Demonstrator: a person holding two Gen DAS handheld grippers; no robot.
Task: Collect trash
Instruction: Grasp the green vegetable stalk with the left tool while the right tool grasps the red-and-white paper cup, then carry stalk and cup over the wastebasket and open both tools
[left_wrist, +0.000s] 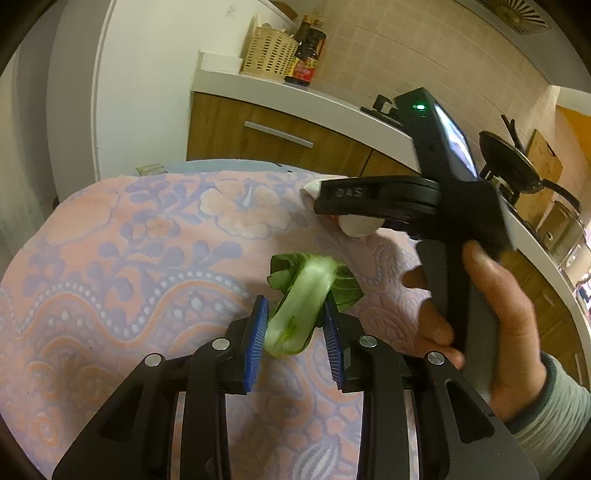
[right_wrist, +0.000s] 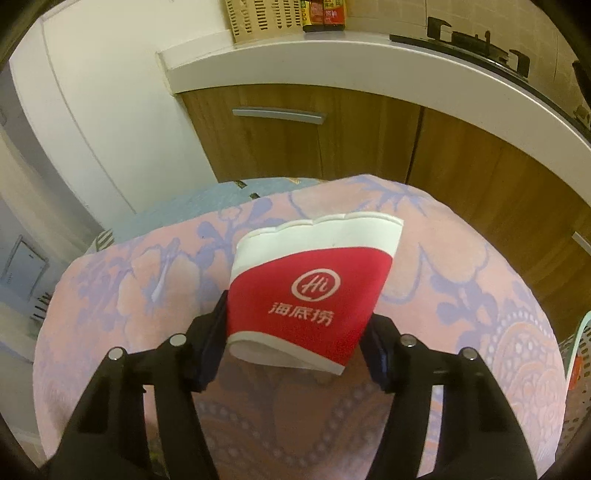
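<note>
Left gripper (left_wrist: 295, 332) pinching a bok choy scrap (left_wrist: 306, 295) between blue pads (left_wrist: 256, 343), low over the floral cloth (left_wrist: 129, 240). Right gripper (right_wrist: 295, 343) clamped on a crushed red-and-white paper cup (right_wrist: 310, 291), held above the same cloth, cabinet (right_wrist: 295, 140) behind. From the left camera, right gripper seen up beside the scrap, cup mostly hidden.

Both wrist views look closely down on the floral cloth (left_wrist: 129, 236).
</note>
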